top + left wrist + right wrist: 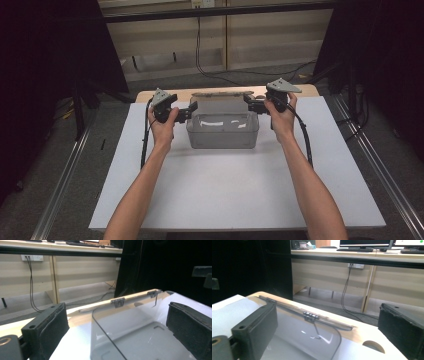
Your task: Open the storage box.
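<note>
Forearms reach in over the white table (220,200). The left gripper (192,111) and right gripper (249,103) flank the clear box (223,131), jaws spread, touching nothing; the box sits mid-table between them.

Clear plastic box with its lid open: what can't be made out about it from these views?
- Clear box, high view: whether it holds anything; glare on its walls.
- Lid, high view: seen edge-on.
- Left gripper and right gripper: contact with the box; too small.
- Box floor, both gripper views: cut off at the bottom.

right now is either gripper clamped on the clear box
No, the left gripper and right gripper stand open beside the clear box.
</note>
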A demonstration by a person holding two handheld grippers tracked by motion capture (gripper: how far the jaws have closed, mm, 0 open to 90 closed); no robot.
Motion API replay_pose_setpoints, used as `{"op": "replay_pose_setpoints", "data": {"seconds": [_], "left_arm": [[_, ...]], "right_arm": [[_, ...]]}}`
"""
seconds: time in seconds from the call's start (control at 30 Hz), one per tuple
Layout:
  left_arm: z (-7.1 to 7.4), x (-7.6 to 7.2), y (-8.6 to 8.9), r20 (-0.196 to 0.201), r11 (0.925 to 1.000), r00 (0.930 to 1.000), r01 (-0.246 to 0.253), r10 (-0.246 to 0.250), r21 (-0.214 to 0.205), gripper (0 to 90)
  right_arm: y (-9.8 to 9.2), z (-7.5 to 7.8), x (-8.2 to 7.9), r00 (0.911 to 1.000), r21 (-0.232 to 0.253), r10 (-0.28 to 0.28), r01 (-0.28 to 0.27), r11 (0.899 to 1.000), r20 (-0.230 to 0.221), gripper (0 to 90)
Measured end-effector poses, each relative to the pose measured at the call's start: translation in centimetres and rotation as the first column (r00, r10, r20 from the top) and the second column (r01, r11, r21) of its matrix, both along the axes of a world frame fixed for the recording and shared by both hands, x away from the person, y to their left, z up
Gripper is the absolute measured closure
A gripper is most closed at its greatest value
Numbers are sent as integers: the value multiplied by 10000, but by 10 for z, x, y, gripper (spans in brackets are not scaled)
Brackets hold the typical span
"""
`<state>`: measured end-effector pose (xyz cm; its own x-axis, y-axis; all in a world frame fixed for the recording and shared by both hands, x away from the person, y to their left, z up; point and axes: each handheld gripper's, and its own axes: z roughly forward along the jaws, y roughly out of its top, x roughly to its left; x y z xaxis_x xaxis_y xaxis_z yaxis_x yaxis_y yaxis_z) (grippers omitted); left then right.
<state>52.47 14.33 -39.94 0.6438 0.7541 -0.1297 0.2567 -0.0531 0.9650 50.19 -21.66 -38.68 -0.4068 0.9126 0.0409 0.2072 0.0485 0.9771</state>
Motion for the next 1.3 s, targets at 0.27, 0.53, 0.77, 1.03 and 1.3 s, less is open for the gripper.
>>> {"op": "replay_pose_setpoints", "data": {"seconds": [0.27, 0.53, 0.77, 1.03, 1.3], "left_arm": [[1, -15, 1, 263, 9998, 9996, 22, -28, 215, 43], [4, -34, 12, 601, 9988, 9977, -348, 327, 333, 40], [16, -56, 21, 957, 9978, 9932, -656, 663, -107, 41], [12, -78, 31, 1066, 9965, 9914, -717, 761, -440, 41], [2, -98, 37, 1254, 9955, 9875, -941, 952, -149, 29]], "right_arm": [[0, -7, -17, 9996, -23, -225, 226, 9997, 154, 9], [-2, -2, -36, 9987, -230, -326, 335, 9992, 394, 8], [-5, 5, -56, 9942, -520, -566, 615, 9968, 911, 14], [-6, 5, -72, 9921, -566, -603, 669, 9962, 1101, 4], [-12, -5, -94, 9923, -525, -799, 850, 9950, 942, 0]]}}
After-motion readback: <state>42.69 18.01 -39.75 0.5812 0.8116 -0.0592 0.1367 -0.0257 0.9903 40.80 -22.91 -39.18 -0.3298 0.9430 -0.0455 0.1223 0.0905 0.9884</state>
